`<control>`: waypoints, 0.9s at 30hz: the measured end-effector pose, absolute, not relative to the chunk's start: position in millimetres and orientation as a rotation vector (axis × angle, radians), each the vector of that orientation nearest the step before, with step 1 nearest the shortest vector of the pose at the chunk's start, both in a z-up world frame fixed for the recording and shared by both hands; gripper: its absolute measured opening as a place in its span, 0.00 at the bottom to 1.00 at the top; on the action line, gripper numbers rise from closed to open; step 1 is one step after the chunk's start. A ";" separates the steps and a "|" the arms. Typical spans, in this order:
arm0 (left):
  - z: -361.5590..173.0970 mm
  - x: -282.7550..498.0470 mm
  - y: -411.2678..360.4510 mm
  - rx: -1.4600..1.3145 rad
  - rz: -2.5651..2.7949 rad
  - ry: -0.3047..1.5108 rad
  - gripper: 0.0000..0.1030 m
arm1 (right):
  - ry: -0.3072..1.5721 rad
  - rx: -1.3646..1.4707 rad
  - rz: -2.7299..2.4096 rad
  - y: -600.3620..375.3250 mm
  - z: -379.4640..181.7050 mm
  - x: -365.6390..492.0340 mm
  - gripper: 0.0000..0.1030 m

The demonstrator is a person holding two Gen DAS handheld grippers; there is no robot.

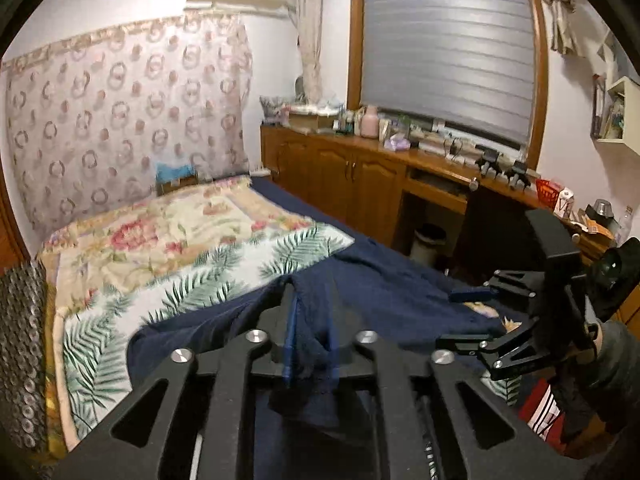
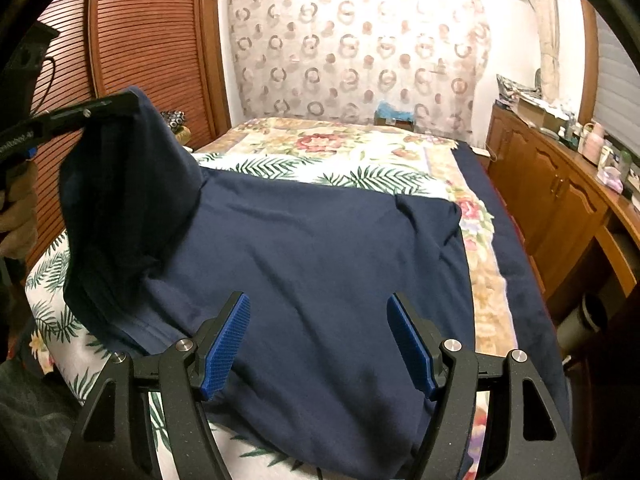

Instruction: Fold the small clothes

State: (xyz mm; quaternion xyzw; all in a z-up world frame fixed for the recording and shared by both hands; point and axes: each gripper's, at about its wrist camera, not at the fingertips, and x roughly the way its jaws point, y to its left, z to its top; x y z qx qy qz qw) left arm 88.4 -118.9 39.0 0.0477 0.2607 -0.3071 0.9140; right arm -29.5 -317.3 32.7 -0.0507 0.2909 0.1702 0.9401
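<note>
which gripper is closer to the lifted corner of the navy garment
Left. The left gripper pinches the navy garment at its raised corner; the right gripper hovers open over the flat part.

Soft matt navy cloth garment [image 2: 320,248]; printed woven bedspread [image 2: 344,148]; matt black plastic hand-held gripper [image 2: 318,344] with bright metal bolts, rough blue knurled pads [image 2: 228,344]; glossy wood cabinets [image 1: 352,176].

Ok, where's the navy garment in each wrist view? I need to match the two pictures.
Left wrist: navy garment lies low centre, one bunched edge caught between the left gripper fingers.
Right wrist: it fills the middle and bottom, its left corner lifted by the left gripper; the right gripper hovers open above it.
Shared landmark: palm-leaf sheet at the garment's far edge.
</note>
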 end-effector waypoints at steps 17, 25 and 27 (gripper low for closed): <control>-37.0 94.2 -71.6 0.110 -0.490 0.745 0.68 | 0.645 -0.106 0.409 -305.4 27.0 -10.7 0.71; -71.4 107.7 -44.3 0.124 -0.362 0.844 0.68 | 0.648 -0.123 0.461 -297.0 27.4 5.7 0.71; -78.4 111.0 -41.5 0.131 -0.352 0.867 0.68 | 0.650 -0.129 0.474 -295.4 26.1 9.3 0.71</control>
